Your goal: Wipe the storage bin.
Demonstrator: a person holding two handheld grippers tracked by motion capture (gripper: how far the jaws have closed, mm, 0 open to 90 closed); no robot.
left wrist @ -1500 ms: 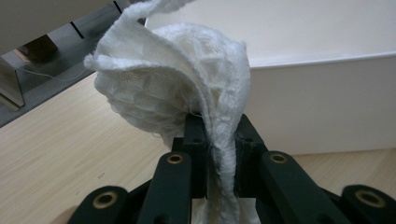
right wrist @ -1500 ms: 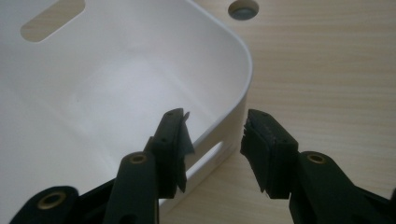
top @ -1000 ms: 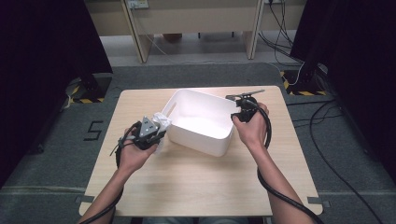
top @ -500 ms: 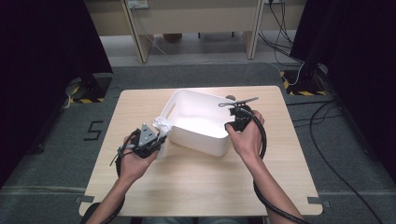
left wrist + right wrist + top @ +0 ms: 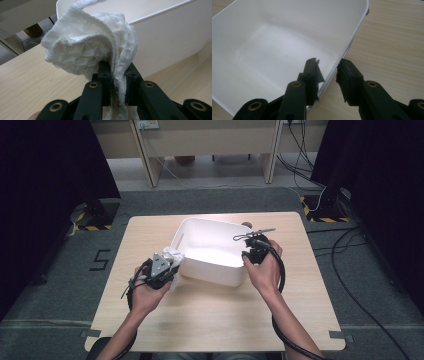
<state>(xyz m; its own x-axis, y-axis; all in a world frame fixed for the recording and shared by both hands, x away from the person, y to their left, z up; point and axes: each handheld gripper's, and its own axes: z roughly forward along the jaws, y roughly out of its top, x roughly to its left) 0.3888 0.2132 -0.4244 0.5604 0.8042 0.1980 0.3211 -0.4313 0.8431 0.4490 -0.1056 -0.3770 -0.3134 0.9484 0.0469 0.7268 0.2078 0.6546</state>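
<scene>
A white plastic bin stands in the middle of the wooden table. My left gripper is at the bin's near left corner, shut on a crumpled white cloth. In the left gripper view the cloth bulges above the gripper, just beside the bin wall. My right gripper sits at the bin's right wall. Its jaws straddle the rim, one inside the bin and one outside. They have just been closing, and gaps still show beside the rim.
A small dark object peeks out behind the bin's far right corner. Bare table lies in front of the bin and to both sides. Cables run over the floor to the right of the table.
My right gripper has slid a little along the bin's right wall toward the near edge. The left gripper and the cloth have stayed put.
</scene>
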